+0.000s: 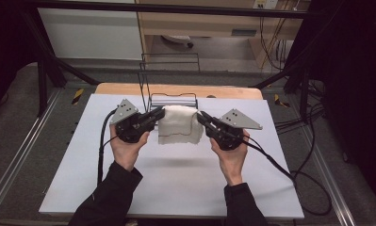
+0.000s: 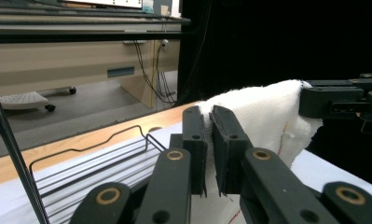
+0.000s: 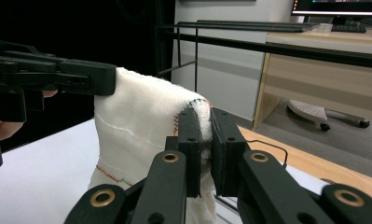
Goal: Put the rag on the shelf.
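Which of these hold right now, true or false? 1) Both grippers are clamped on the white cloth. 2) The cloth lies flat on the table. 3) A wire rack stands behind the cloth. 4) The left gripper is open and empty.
1) True: the left gripper and the right gripper each pinch an upper corner of the white cloth.
2) False: the cloth hangs between the grippers, lifted off the table, with its shadow below it.
3) True: a wire rack stands at the table's far edge.
4) False: its jaws are shut on the cloth's edge.
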`<state>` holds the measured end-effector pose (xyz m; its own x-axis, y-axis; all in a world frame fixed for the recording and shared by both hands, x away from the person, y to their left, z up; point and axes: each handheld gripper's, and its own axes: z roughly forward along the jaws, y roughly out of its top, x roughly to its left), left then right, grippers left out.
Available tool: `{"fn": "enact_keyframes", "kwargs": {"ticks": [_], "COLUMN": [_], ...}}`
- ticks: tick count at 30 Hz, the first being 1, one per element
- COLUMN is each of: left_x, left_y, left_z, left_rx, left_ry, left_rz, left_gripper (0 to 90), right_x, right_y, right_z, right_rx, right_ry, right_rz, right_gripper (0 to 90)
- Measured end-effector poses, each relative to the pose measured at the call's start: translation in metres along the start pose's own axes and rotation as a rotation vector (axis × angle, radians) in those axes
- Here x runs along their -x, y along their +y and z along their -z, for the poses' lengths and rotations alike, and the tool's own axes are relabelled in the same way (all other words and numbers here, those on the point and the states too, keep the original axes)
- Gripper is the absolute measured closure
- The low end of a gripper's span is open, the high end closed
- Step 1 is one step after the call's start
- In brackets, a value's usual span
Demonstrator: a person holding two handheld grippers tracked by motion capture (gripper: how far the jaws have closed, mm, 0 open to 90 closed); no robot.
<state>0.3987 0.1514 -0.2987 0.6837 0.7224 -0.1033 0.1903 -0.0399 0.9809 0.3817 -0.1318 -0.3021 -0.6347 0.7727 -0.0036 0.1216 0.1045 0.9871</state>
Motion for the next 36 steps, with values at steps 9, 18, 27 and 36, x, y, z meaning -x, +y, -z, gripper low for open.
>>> {"fn": "enact_keyframes", "kwargs": {"ticks": [9,18,27,36], "left_x": [-0.002,-0.008,-0.014,-0.018], "left_y": [0.013,0.026,0.039,0.056], "left_z": [0.002,0.004,0.004,0.003], "left_rx": [0.032,0.068,0.096,0.125], "left_ry": [0.012,0.029,0.042,0.054], "left_rz": [-0.01,-0.016,-0.01,-0.02], "left_gripper": [83.8,83.8,83.8,83.8], "right_x": [0.0,-0.003,-0.004,-0.001], "right_y": [0.018,0.032,0.045,0.06], "right_z": [-0.003,-0.01,-0.016,-0.023], "right_rx": [0.037,0.071,0.099,0.125], "right_ry": [-0.01,-0.019,-0.021,-0.032], "right_rz": [0.015,0.025,0.025,0.028], "right_gripper": [83.4,83.4,83.4,83.5]}}
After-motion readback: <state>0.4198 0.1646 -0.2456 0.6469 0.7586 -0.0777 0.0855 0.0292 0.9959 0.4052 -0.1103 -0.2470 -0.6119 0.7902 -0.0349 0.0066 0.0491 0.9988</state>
